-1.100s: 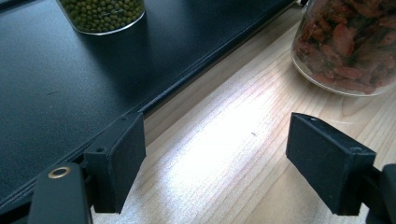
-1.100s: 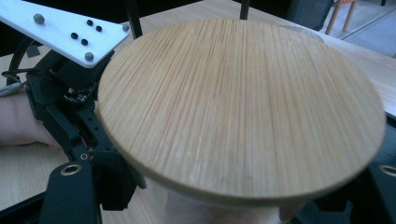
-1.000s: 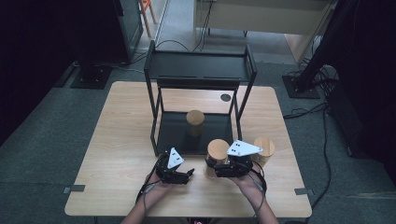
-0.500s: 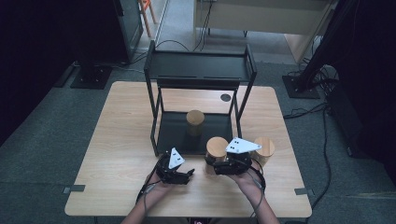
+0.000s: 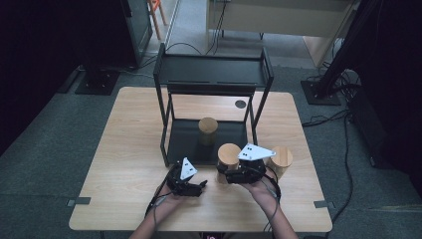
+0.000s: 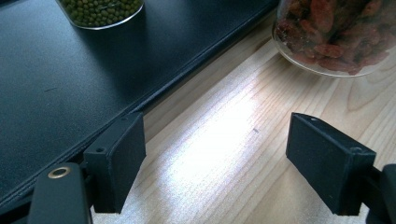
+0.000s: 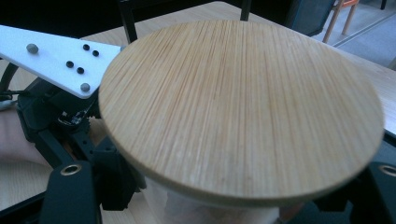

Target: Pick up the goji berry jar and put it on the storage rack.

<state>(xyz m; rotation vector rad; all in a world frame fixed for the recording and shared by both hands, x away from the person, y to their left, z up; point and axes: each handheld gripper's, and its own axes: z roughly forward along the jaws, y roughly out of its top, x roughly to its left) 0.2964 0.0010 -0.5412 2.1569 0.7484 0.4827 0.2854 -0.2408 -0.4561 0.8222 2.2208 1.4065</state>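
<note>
On the wooden surface (image 5: 124, 149), the right hand-held gripper (image 5: 230, 175) grips a jar (image 5: 229, 155) with a bamboo lid (image 7: 243, 107); the left hand-held gripper (image 6: 217, 161) stands open near a jar of red dried fruit (image 6: 336, 32). No writing is readable.

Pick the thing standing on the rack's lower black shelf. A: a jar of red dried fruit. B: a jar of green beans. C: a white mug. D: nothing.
B: the left gripper view shows the jar of green beans on the black shelf, while the jar of red dried fruit stands on the wooden table.
</note>
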